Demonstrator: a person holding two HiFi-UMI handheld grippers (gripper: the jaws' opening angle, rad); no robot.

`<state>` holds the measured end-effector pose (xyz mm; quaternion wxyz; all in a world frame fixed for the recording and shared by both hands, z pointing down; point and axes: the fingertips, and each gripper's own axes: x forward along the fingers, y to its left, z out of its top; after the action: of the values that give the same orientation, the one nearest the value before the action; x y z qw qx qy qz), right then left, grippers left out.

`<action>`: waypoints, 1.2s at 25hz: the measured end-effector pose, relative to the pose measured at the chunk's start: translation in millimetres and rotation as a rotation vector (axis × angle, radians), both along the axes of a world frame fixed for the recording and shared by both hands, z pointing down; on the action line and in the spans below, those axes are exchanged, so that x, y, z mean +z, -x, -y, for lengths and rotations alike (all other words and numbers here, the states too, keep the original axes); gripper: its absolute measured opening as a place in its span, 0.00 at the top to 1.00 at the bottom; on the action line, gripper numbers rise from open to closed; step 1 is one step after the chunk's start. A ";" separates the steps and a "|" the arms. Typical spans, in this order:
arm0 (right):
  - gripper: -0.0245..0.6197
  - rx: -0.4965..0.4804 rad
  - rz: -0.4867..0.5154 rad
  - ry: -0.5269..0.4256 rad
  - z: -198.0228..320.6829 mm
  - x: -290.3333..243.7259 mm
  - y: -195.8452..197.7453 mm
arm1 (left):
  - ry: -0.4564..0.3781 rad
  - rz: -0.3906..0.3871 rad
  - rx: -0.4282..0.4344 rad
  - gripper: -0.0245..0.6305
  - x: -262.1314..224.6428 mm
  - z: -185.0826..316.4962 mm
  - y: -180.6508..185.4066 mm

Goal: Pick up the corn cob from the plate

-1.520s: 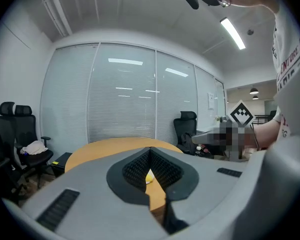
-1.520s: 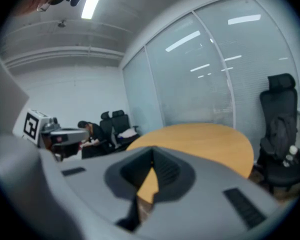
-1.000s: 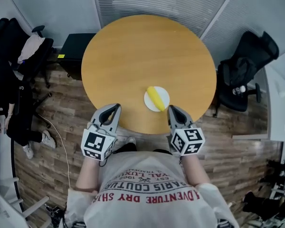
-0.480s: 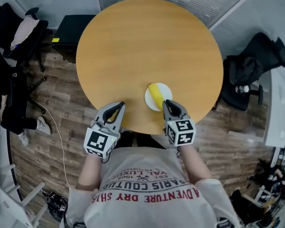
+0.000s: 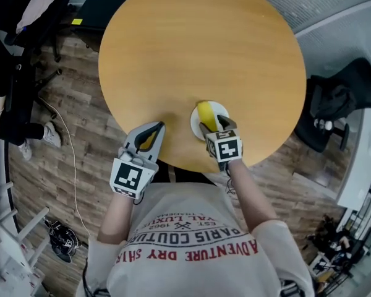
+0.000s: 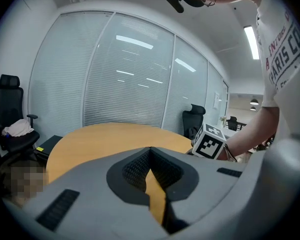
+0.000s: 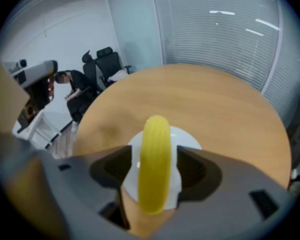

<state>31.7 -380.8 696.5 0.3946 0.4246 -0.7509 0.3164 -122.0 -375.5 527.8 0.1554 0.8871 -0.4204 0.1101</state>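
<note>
Right gripper view: the right gripper (image 7: 154,156), its jaws just opened, straddles the corn cob (image 7: 155,134) on the plate (image 7: 188,141) without gripping it; I judge closing comes next. The left gripper (image 5: 154,129) rests closed and empty, left of the plate.

Bright, even office light, no hard shadows. Left gripper view: ceiling strip light (image 6: 250,35) at 2 o'clock, lamp reflections on glass wall (image 6: 135,41) at 12. Right gripper view soft & blurred (corn cob (image 7: 154,161) smeared, esp. its near end). Both gripper views fisheye, corners vignetted dark. Head view sharp, edges bent.
</note>
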 end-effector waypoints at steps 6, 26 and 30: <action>0.53 -0.010 -0.063 0.133 -0.4 35.0 2.4 | 0.018 0.018 -0.030 0.91 12.9 5.2 7.4; 0.55 -0.022 0.011 0.101 -3.8 25.6 2.9 | 0.051 0.016 -0.009 0.91 9.7 15.8 4.4; 0.55 -0.006 0.089 -0.013 2.2 -14.3 10.0 | 0.032 0.029 0.004 0.91 2.5 18.8 -2.5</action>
<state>21.7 -383.0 682.1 0.3591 0.4104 -0.7709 0.3290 -119.5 -394.3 530.2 0.1629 0.8838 -0.4189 0.1299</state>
